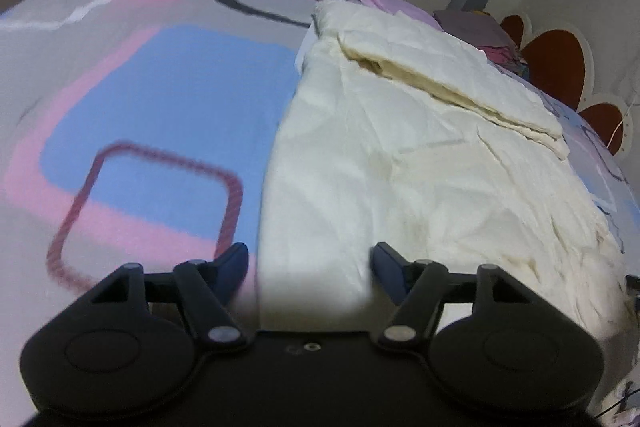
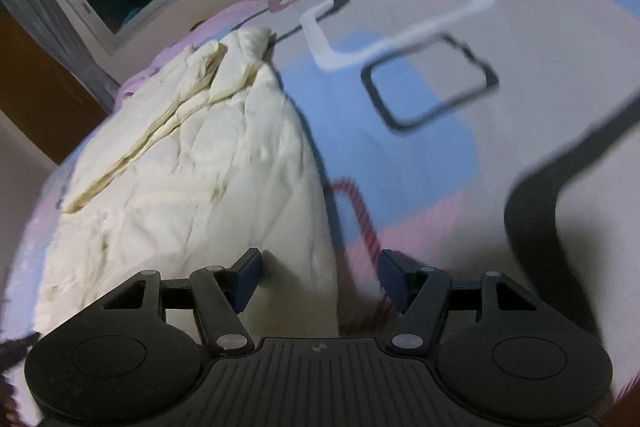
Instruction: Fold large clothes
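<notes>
- on the bed (image 1: 152, 99), a cream garment (image 1: 400, 167) lies partly folded, its long axis running away from both cameras.
- left hand-held gripper (image 1: 310, 269) hangs over the garment's near left edge, open and empty; the cloth spreads ahead and to its right.
- right hand-held gripper (image 2: 320, 277) straddles the near right edge, also open and empty; the cloth (image 2: 192, 167) lies to its left.
- neither looks nearer; bare bedspread flanks both long edges, giving room to move.
</notes>
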`<state>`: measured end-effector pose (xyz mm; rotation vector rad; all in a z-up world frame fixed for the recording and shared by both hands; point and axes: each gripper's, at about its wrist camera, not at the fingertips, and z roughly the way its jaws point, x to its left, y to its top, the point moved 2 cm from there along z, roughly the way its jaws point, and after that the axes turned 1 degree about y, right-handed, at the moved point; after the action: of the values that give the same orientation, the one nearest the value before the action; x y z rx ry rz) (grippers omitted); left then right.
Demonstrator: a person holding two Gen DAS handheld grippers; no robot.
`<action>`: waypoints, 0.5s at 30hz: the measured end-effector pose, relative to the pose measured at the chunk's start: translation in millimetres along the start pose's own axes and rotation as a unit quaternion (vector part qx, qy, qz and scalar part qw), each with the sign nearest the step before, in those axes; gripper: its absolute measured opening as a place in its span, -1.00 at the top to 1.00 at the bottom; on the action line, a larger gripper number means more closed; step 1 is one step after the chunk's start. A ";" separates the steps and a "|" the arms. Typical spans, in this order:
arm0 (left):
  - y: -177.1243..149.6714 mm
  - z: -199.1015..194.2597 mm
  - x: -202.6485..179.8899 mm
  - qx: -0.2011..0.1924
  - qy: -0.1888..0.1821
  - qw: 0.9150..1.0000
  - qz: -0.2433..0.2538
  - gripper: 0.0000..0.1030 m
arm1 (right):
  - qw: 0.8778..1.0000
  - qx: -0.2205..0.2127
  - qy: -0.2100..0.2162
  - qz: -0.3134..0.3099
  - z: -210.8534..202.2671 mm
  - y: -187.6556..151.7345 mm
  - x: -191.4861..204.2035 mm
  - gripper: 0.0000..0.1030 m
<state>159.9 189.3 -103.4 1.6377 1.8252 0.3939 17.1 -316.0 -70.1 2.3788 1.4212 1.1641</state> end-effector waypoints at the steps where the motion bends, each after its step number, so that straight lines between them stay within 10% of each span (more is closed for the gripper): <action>1: -6.0 -3.6 2.2 0.001 -0.004 1.000 -0.009 -0.31 | 1.000 0.008 0.015 0.010 -1.4 -5.4 -2.2 -0.25; 11: -16.0 -5.3 28.5 0.002 -0.104 0.989 -0.109 -0.29 | 0.991 0.026 0.110 0.075 11.9 -3.1 -6.2 -0.24; 15: -9.1 8.0 32.7 0.011 -0.138 0.981 -0.136 0.10 | 0.985 0.054 0.132 0.091 29.4 4.3 -6.6 0.44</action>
<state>157.6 217.7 -123.5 1.3540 1.8095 0.0224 38.2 -316.1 -92.1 2.5520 1.3946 1.5366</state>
